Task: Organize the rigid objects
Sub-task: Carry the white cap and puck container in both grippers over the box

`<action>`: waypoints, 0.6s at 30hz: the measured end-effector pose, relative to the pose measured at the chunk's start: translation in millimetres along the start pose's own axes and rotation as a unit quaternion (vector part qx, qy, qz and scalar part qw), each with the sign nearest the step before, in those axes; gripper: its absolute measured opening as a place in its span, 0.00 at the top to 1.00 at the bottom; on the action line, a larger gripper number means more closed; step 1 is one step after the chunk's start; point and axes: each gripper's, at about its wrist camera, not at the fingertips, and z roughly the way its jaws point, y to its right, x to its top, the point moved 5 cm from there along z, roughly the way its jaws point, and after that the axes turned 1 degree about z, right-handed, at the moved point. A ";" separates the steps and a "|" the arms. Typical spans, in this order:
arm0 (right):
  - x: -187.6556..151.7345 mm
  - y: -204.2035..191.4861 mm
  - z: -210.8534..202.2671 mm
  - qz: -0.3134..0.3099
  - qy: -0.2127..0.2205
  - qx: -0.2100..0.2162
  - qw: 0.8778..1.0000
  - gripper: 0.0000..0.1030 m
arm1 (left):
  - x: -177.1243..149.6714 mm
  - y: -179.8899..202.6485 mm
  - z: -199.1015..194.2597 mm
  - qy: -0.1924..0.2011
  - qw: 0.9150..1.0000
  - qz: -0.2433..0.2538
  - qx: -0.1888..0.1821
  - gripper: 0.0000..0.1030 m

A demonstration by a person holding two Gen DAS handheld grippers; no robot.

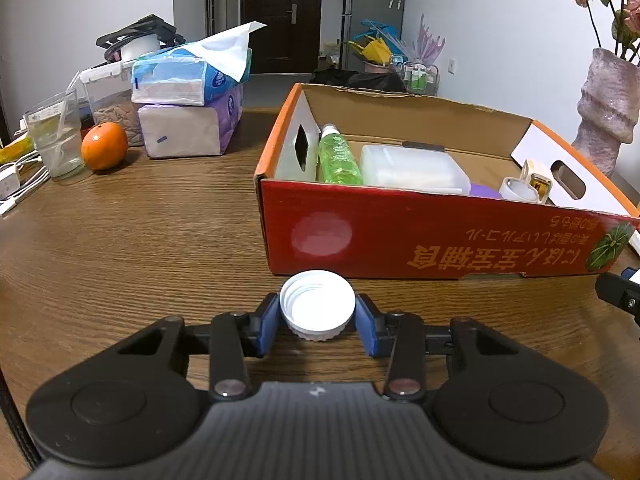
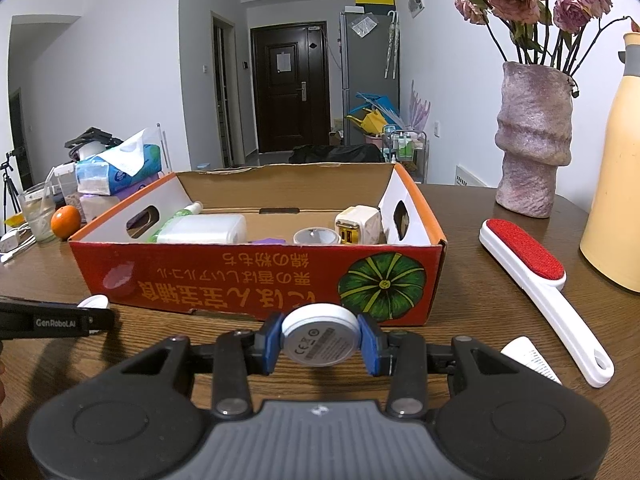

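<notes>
White cap underside hidden, purple item mostly hidden

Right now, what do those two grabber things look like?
Both look the same: a black body with two round bumps and a ribbed grey middle. Black bars with shiny silver screws reach forward to blue pads. That goes for the left claw and the right claw. The left one's side has small white letters on it, seen from the right camera.
</notes>
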 end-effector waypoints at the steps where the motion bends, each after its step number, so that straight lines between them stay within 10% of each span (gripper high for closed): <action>1: 0.0 0.0 0.0 0.000 0.000 0.000 1.000 0.62 | -0.2 -0.6 0.0 0.000 1.000 -0.001 0.000 0.59; 18: 1.5 -1.5 -3.1 0.001 0.005 0.002 1.000 0.62 | 2.7 2.6 -13.9 0.021 1.000 0.005 -0.009 0.60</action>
